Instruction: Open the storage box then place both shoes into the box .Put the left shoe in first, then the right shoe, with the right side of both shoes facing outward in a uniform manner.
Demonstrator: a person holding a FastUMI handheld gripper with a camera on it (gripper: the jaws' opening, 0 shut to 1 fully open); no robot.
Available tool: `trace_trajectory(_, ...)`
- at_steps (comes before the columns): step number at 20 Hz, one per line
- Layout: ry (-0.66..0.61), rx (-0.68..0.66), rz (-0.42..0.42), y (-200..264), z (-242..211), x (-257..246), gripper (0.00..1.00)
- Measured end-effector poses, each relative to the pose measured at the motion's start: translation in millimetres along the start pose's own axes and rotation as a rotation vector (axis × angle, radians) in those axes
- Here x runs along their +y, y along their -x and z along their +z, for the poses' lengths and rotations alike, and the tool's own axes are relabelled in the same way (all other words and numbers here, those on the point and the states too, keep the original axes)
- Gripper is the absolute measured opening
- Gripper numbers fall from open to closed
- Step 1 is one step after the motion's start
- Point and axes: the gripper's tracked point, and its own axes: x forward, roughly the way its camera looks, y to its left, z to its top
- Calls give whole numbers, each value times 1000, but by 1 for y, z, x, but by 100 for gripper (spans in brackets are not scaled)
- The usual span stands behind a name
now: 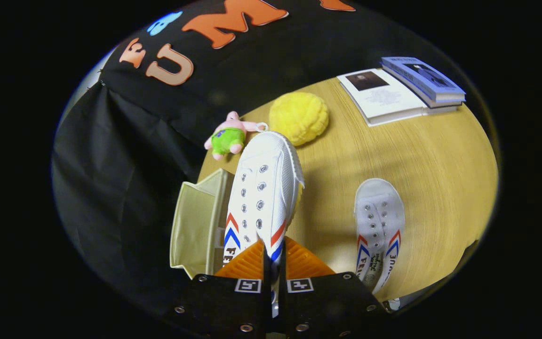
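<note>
A fisheye view looks down along the gripper (273, 263), whose two orange ribbed fingers (245, 263) sit nearly together, pinching the rear collar of a white canvas sneaker (264, 193). Both fingers press on the shoe, which hangs toe-forward above the near edge of a round wooden counter (417, 155). The held sneaker has metal eyelets, no laces, and red and blue chevron stripes on each side. Dark lettering beginning "FE" shows on its side; the rest cannot be read.

Just beside the held shoe, on the side away from the other shoe, the storage box (195, 226) stands open, pale beige, its flap turned outward. A second matching sneaker (378, 230) rests on the counter, well apart on the other side, with lettering ending "UE" on its side.

Beyond the fingers lie a pink plush toy in green shorts (227, 136), a yellow fluffy cushion (299, 117), and farther off a white book (384, 96) with a blue book (424, 77) beside it; their print is too small to read
</note>
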Motion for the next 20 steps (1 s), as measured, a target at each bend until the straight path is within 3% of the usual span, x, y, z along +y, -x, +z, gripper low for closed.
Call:
trace_trajectory(5, 150, -23, 123, -1, 17, 80, 6)
trace_trajectory(11, 328, 64, 170, -49, -9, 135, 6)
trace_trajectory(20, 478, 259, 41, -86, -63, 142, 6)
